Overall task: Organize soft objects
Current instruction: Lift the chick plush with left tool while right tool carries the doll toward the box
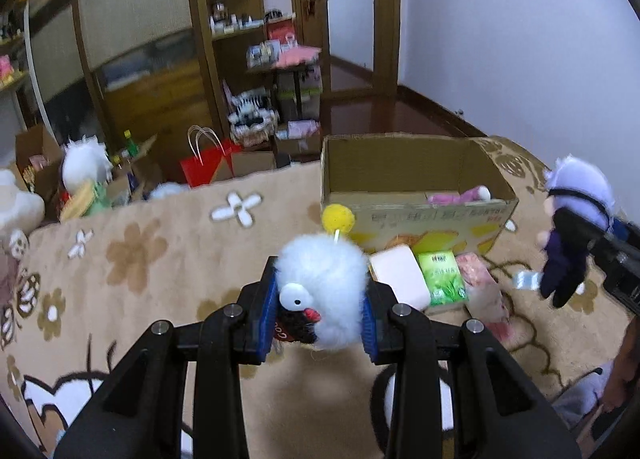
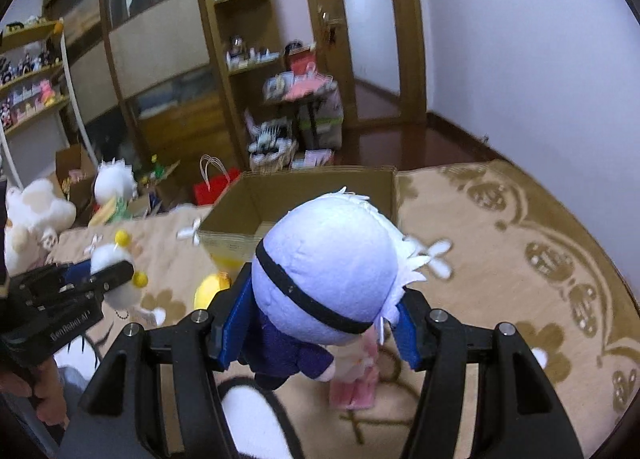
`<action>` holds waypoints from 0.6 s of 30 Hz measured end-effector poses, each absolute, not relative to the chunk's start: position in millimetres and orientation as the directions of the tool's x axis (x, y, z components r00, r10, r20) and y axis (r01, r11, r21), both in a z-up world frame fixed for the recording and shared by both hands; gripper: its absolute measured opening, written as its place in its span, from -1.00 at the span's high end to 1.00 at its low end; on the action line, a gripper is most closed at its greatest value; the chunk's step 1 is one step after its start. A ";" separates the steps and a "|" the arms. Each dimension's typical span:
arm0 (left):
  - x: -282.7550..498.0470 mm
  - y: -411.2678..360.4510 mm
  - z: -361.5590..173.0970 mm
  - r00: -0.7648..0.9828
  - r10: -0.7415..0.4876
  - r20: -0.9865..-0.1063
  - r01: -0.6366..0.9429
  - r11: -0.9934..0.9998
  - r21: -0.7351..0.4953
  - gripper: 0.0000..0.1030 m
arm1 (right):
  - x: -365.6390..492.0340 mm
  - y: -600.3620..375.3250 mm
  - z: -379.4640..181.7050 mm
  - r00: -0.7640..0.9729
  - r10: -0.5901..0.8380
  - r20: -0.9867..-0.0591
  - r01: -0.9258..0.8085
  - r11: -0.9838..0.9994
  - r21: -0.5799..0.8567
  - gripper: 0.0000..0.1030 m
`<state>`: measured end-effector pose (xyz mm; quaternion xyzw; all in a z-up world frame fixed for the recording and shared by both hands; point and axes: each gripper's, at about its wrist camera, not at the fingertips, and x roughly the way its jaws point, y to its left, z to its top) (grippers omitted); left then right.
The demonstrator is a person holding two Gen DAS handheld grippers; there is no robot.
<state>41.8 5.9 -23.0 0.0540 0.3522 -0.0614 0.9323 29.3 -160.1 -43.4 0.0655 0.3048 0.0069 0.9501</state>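
A: In our left gripper (image 1: 320, 309) we hold the fluffy white toy (image 1: 326, 287), its blue pads (image 1: 269, 311) pressed into the fur on both sides; a yellow pom-pom (image 1: 338, 217) stands up from the toy at twelve o'clock.

B: And our right gripper (image 2: 320, 323) pinches the white-haired doll (image 2: 320, 279) by its big head, the dark body dangling below the jaws.

A: From the left wrist view the cardboard box (image 1: 416, 215) sits on the beige flowered rug (image 1: 160, 259) at about one o'clock, open on top, with a pink soft thing (image 1: 460, 195) lying inside at its near wall.

B: Just in front of the box we see a pale pink pack (image 1: 400, 277), a green tissue pack (image 1: 442, 279) and a pink-white bundle (image 1: 476, 271), side by side on the rug.

A: The doll shows at three o'clock there, clear of the rug.

B: From the right wrist view the box lies at twelve o'clock behind the doll's head.
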 end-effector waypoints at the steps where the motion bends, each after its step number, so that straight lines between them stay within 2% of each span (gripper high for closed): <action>1: 41.8 3.6 -21.0 0.757 -0.072 -0.649 0.153 0.986 0.070 0.36 | 29.0 -162.2 -38.8 0.823 0.048 -0.566 0.032 0.991 0.131 -0.25; 7: 44.2 -8.4 -7.4 0.810 -0.083 -0.580 0.177 0.978 0.107 0.36 | 30.7 -171.9 -20.8 0.859 0.036 -0.510 0.045 0.988 0.145 -0.25; 18: 70.0 -27.5 17.7 0.879 -0.117 -0.462 0.196 0.972 0.127 0.36 | 53.2 -174.1 -14.5 0.882 0.010 -0.471 0.049 0.993 0.112 -0.25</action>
